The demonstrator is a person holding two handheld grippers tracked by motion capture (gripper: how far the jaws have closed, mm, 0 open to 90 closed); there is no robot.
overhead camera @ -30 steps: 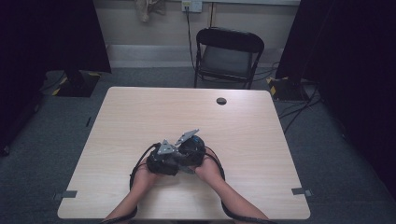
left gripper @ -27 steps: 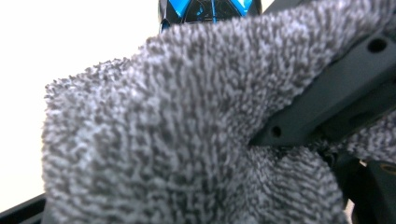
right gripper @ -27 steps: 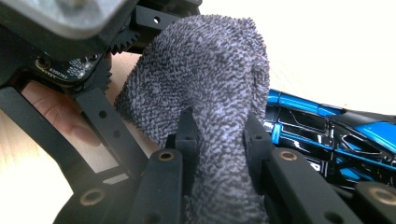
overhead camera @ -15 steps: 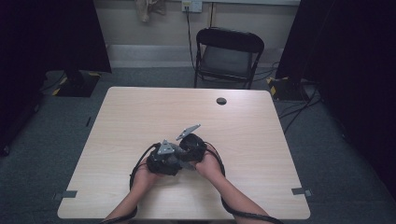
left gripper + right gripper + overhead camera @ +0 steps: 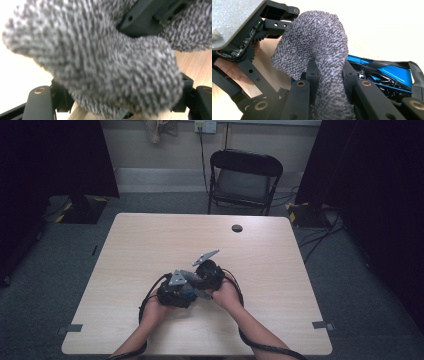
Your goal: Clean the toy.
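Grey knitted cloth sat pinched between the closed jaws of the right gripper, its loose end rising up the middle of the right gripper view and folding over toward the upper left. Its long axis ran along those jaws, away from the camera. In the left gripper view the same cloth bulged across the centre of the frame, so close to the lens that it hid the jaw tips; whether the left gripper was open or closed on it could not be told. From the high view both grippers were bunched together just below the centre of the table, the left one at lower left and the right gripper touching or nearly touching it at upper right, so the cloth lay between the two, held by the right. A small dark round thing lay well apart, toward the table's far edge. Compared with a second earlier, the right gripper had tipped so its grey plate stood higher, while the pair stayed in the same spot.
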